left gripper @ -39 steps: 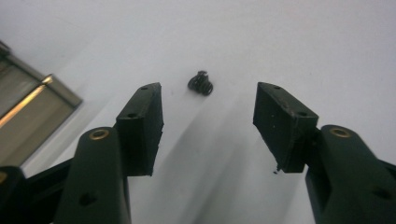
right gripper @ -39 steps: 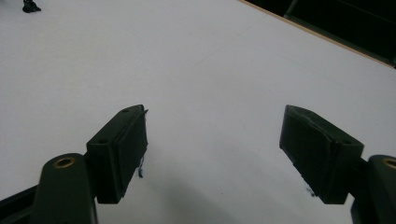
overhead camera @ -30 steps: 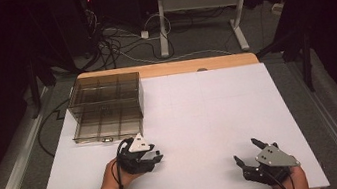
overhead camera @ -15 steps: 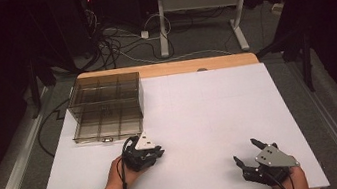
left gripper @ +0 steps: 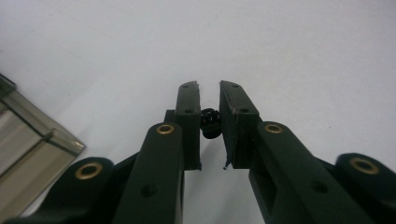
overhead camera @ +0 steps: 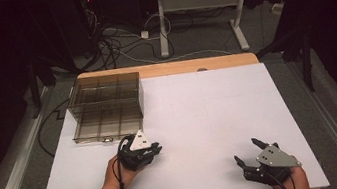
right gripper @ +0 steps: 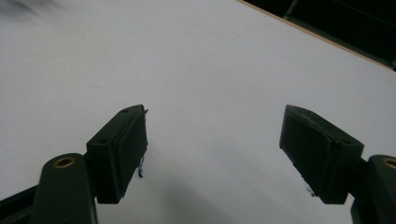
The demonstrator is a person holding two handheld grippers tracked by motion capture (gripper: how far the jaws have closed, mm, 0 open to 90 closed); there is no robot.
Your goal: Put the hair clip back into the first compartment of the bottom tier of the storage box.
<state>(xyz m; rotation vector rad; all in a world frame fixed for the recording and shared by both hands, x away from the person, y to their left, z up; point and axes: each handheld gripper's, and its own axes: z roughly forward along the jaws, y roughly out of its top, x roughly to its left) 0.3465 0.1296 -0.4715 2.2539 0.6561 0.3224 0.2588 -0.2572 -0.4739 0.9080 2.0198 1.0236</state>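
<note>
Two fingers [left gripper: 188, 122] pinch what seems a small black spring [left gripper: 210, 122].

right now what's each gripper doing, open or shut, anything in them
left gripper: shut on a small black object held between its pads.
right gripper: open, nothing between its jaws, over the white table.

Left tongs [left gripper: 209, 100] pinched (right tongs [right gripper: 215, 140] agape)

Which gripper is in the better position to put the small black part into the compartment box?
Left. The left gripper is shut on the small black part beside the compartment box; the right gripper is open, farther away.
</note>
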